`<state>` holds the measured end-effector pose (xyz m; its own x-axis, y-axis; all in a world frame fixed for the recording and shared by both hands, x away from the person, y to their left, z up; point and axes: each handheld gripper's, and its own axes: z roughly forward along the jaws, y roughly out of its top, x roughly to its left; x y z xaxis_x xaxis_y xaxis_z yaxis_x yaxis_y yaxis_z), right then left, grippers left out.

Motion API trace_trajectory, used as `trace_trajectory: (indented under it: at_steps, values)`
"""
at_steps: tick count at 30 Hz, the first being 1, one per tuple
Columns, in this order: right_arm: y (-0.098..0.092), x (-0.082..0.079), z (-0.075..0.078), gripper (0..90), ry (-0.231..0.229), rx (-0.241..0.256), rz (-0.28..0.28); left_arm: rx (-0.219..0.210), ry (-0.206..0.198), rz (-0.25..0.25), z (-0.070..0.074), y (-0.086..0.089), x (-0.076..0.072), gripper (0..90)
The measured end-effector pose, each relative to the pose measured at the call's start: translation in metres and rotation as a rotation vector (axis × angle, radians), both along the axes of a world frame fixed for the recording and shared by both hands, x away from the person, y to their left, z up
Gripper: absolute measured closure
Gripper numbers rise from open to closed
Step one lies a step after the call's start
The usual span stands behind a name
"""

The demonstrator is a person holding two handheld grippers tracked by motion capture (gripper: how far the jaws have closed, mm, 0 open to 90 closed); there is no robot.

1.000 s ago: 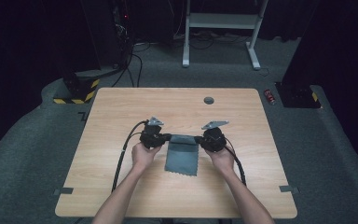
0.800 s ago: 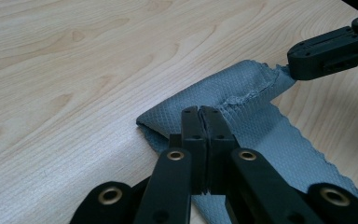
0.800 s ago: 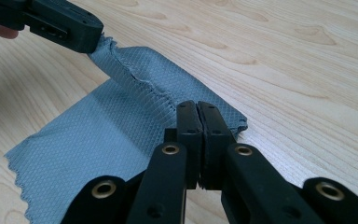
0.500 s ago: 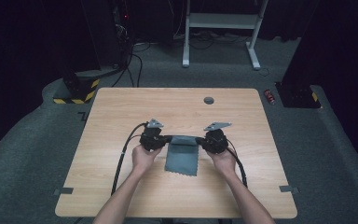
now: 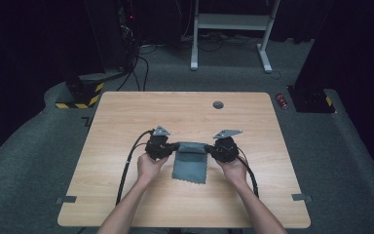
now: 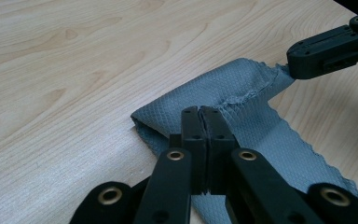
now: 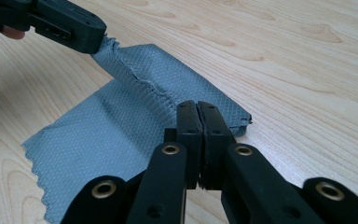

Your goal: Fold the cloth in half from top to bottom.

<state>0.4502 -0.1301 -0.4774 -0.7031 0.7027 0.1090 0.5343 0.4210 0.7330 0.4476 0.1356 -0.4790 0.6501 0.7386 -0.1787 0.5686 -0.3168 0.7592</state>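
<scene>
Both the left gripper (image 5: 171,146) and right gripper (image 5: 209,148) were clenched, apparently pinching the cloth's (image 5: 190,165) folded far edge on the table (image 5: 126,112).

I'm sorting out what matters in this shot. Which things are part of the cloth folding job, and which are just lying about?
In the job:
- grey cloth, far edge folded over
- left gripper, shut on the cloth's corner
- right gripper, shut on the other corner

Lying about:
- round dark disc near the table's far edge
- red can on the floor

A light wooden table (image 5: 126,195) bears a grey cloth (image 5: 189,168).
</scene>
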Motion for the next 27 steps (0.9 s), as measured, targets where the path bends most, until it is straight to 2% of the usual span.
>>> trace_trajectory:
  at_steps: [7,15,27]
  values:
    - [-0.001,-0.004,0.001,88.6,-0.005,0.005,0.005,-0.010,-0.002,-0.008,0.001,0.001,-0.004,89.0]
    - [-0.003,-0.008,0.000,88.6,-0.007,0.012,0.011,-0.051,0.004,-0.010,-0.001,0.003,-0.008,89.0]
    - [-0.005,-0.014,0.002,88.6,-0.005,0.022,0.016,-0.061,-0.005,-0.018,0.001,0.004,-0.015,89.0]
